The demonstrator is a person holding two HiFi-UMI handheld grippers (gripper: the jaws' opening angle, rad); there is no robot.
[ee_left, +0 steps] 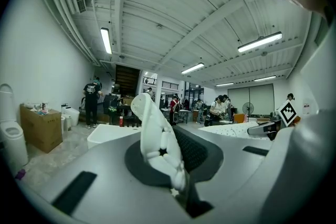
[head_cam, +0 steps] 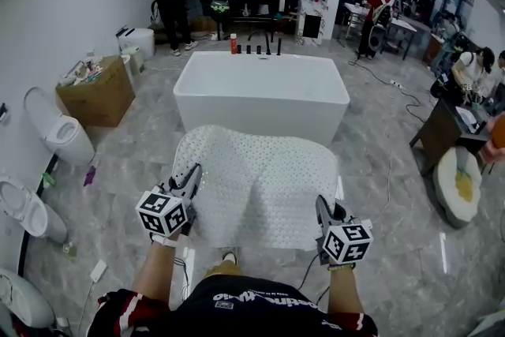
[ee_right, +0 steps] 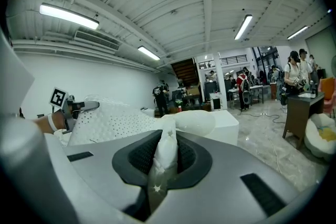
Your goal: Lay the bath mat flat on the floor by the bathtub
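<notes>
My left gripper [head_cam: 191, 176] and right gripper [head_cam: 323, 207] each have fingers clamped on a near corner of the white bath mat [head_cam: 260, 181], which is spread between them above the glossy grey marble floor [head_cam: 379, 177]. Just beyond it stands the white bathtub [head_cam: 260, 95]. A cardboard box [head_cam: 99, 95] sits by the left wall.

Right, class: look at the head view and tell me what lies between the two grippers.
The white bath mat spans that gap, one near corner clamped in the left gripper, the other in the right gripper. The head view shows it.
</notes>
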